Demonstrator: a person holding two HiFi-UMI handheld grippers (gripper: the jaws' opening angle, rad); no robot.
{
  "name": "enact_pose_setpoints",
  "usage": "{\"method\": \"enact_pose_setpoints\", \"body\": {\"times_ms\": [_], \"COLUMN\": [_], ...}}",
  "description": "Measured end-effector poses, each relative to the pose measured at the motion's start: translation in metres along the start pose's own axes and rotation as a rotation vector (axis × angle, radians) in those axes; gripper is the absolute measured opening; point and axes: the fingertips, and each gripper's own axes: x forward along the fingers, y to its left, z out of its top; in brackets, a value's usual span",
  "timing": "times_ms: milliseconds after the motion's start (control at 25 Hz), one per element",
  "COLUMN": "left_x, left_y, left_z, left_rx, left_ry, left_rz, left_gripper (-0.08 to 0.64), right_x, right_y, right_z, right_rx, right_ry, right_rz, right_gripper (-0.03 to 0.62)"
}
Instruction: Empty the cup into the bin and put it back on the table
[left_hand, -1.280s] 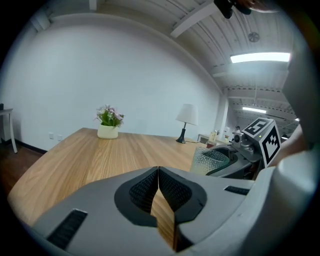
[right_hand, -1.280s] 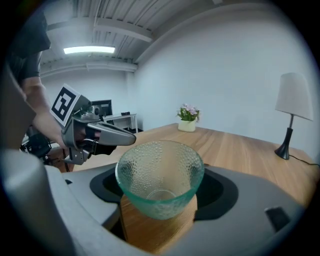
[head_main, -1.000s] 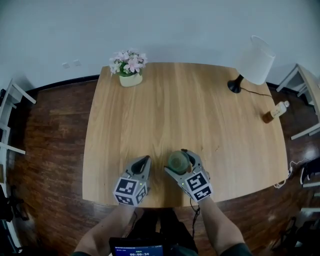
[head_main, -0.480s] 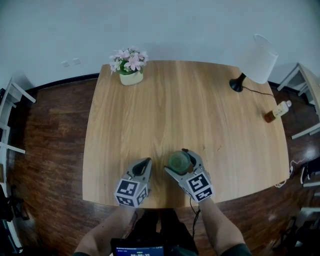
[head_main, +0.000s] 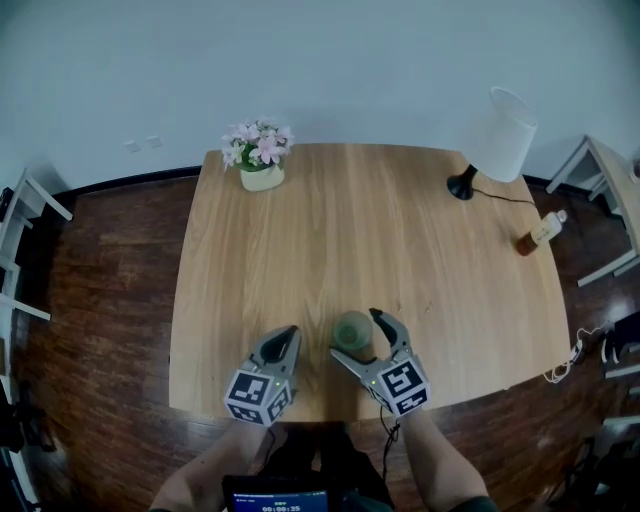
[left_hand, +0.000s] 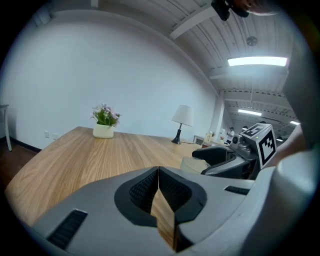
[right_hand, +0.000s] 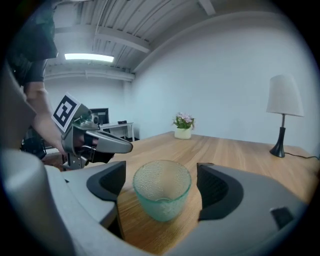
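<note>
Closest to you, at the bottom of the head view, your two forearms (head_main: 440, 465) reach in over a small dark screen (head_main: 275, 495) at your waist. Your left tongs (left_hand: 159, 186) sit low over the near edge of the worktop (head_main: 400, 230). Their jaws are pressed together along one line with nothing between them, and only bare wood shows past the tips.

Just to their right are your right tongs (right_hand: 162, 186), which have just been opening and now stand spread wide. The cup (head_main: 352, 328) is between the jaws, upright on the wood close to the near edge. It is a clear, green-tinted tumbler with a pebbled wall. In the right gripper view there is a gap between the glass and the dark pad on each side, so neither pad presses on it. The marker cubes of both tongs face up towards you.

Beyond the cup the pale wooden top runs on bare to its far side. At the far left corner stands a pot of pink flowers (head_main: 261, 160). At the far right corner is a lamp (head_main: 500, 135) with a white shade and a black base, and its cable (head_main: 515, 200) trails off the right edge. Past that edge a bottle (head_main: 535, 233) shows over the dark wooden floor (head_main: 100, 300). A plain pale wall (head_main: 350, 60) closes the view behind.
</note>
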Motion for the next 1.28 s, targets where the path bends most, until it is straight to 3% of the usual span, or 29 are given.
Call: {"method": "enact_pose_setpoints", "body": {"times_ms": [200,320,440,520,640,680,880,1120,1200,1280], "left_x": [-0.023,-0.034,-0.047,-0.056,-0.073,-0.08,-0.105,-0.132,-0.14,-0.148], "left_y": [-0.001,-0.005,-0.016,-0.025,-0.036,-0.038,-0.04,-0.038,-0.039,-0.04], "left_z": [0.028,0.047,0.072,0.09,0.115,0.122,0.152,0.174,0.18,0.185], "left_rx": [-0.009,0.009,0.046,0.077,0.115,0.125,0.146,0.158,0.177,0.188], "left_ry": [-0.067,-0.112,-0.163,-0.199,-0.253,-0.269,-0.347,-0.405,-0.422,-0.437], "left_rz": [0.014,0.002,-0.022,-0.045,-0.073,-0.077,-0.078,-0.084,-0.09,-0.097], "left_gripper": [-0.005,-0.005,-0.005,-0.005,-0.005,-0.005,-0.006,-0.008,-0.008,-0.008], "right_x": [-0.023,-0.036,-0.051,-0.061,-0.075,-0.079,-0.098,-0.117,-0.123,-0.128], "right_y": [0.004,0.006,0.015,0.022,0.032,0.034,0.041,0.046,0.048,0.05], "right_z": [0.023,0.038,0.059,0.074,0.097,0.105,0.134,0.153,0.159,0.164], "right_rx": [-0.023,-0.028,-0.02,-0.008,-0.003,0.0,0.022,0.007,-0.001,-0.008], "right_ry": [-0.024,-0.05,-0.087,-0.118,-0.165,-0.183,-0.226,-0.243,-0.258,-0.266], "right_rz": [-0.001,-0.007,-0.006,-0.006,-0.001,-0.002,-0.012,-0.049,-0.06,-0.065], "right_gripper": [0.454,0.397,0.385,0.327,0.305,0.252,0.114,0.095,0.021,0.011]}}
